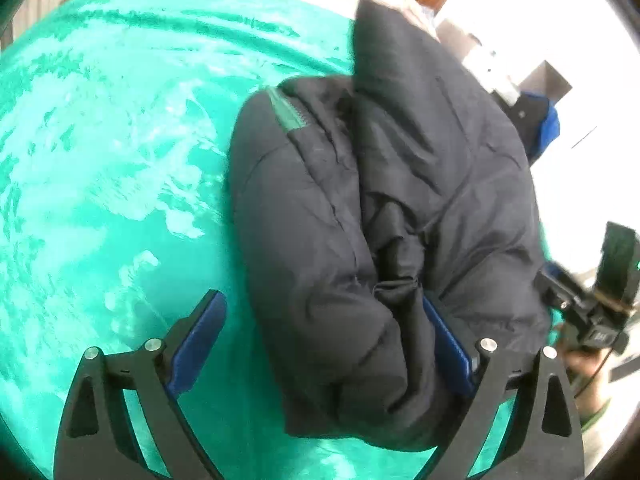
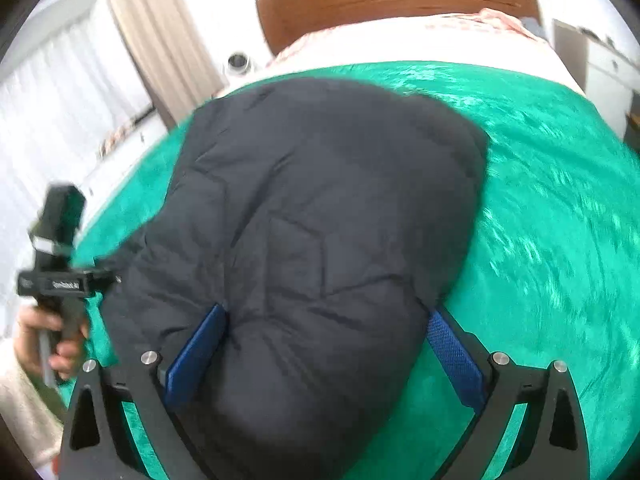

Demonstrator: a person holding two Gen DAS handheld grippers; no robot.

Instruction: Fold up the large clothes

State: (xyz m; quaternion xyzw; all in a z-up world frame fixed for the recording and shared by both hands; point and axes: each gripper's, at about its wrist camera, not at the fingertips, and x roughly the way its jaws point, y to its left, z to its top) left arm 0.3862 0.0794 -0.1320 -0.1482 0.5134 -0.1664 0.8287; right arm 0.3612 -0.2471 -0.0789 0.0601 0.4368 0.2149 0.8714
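A bulky dark navy padded jacket [image 1: 384, 240] lies folded on a teal green velvety bedspread [image 1: 120, 160] covering the bed. The left claw [image 1: 320, 344] is spread wide, its right finger buried in the jacket's folds. The right claw [image 2: 328, 344] straddles the jacket, spread too. A brown wooden headboard [image 2: 400, 4] and beige curtain [image 2: 160, 40] stand behind.

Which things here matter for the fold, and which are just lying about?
Job:
- dark navy puffy quilted jacket
- green plush blanket it lies on
- left claw, open
- right claw, open

Lying about:
- brown wooden headboard
- beige curtain
- pink patterned bedding
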